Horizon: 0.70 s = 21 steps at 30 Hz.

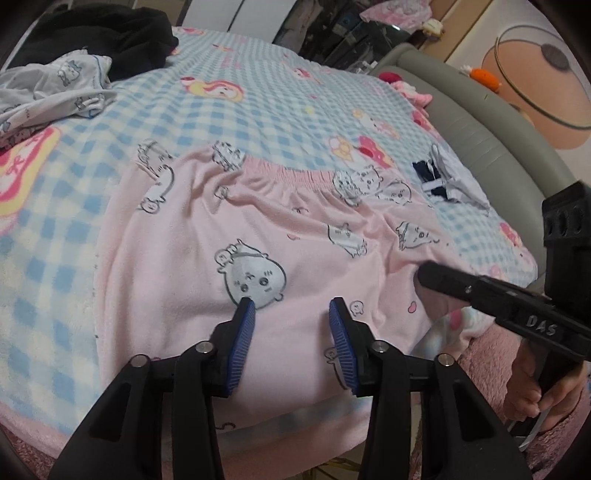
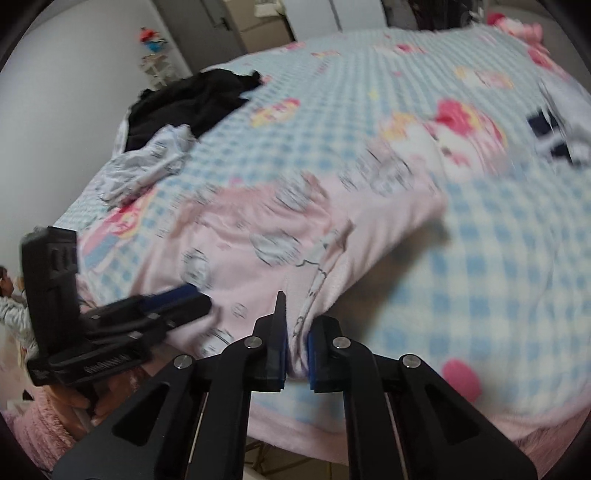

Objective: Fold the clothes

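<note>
Pink cartoon-print pants lie rumpled on the bed; left gripper jaws spread above them, right gripper jaws pinching their edge.

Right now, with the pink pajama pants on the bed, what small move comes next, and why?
Probably close the left gripper on the pink pajama pants: its jaws stand open over the near edge, while the right gripper already pinches a fold of the same edge.

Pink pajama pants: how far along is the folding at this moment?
Done: the pink pajama pants lie spread on the checkered blanket. In hand: the right gripper pinches their near edge; the left gripper is open above them. Left: no finished fold shows; the white printed garment and black garment sit unfolded.
</note>
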{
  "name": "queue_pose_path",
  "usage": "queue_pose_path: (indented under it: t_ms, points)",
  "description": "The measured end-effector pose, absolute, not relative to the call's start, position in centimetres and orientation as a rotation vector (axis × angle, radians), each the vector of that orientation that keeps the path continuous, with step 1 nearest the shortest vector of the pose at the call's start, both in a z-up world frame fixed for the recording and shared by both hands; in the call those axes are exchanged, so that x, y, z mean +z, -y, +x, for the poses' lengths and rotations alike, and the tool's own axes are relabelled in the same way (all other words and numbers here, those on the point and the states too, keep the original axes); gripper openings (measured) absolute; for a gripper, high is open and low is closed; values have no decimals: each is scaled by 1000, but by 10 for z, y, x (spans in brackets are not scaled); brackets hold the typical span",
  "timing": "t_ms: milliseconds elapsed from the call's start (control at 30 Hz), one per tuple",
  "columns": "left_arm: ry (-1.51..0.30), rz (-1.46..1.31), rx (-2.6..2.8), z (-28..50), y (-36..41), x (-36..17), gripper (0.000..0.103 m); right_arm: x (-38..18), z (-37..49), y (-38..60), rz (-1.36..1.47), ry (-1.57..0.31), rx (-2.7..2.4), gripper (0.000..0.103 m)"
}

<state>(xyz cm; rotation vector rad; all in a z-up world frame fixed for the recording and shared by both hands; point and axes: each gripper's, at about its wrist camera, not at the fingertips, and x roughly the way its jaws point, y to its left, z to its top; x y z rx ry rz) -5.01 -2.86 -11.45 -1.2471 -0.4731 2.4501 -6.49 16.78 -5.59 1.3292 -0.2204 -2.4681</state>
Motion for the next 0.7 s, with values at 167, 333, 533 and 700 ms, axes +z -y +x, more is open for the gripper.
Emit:
queue_pose_path:
  t_ms: [167, 333, 533, 700]
  points:
    - [633, -1215, 2427, -52, 48, -114, 35, -51, -74, -138, 1325, 145, -2418, 7]
    - [791, -1175, 2386, -47, 72, -116, 35, -59, -71, -114, 1329, 90, -2361, 7]
    - [905, -1103, 2277, -49, 77, -114, 35, -83, -65, -118, 1347, 201, -2291, 10]
    - [866, -1125, 2123, -61, 53, -116, 39, -82, -59, -123, 1325, 211, -2290, 13]
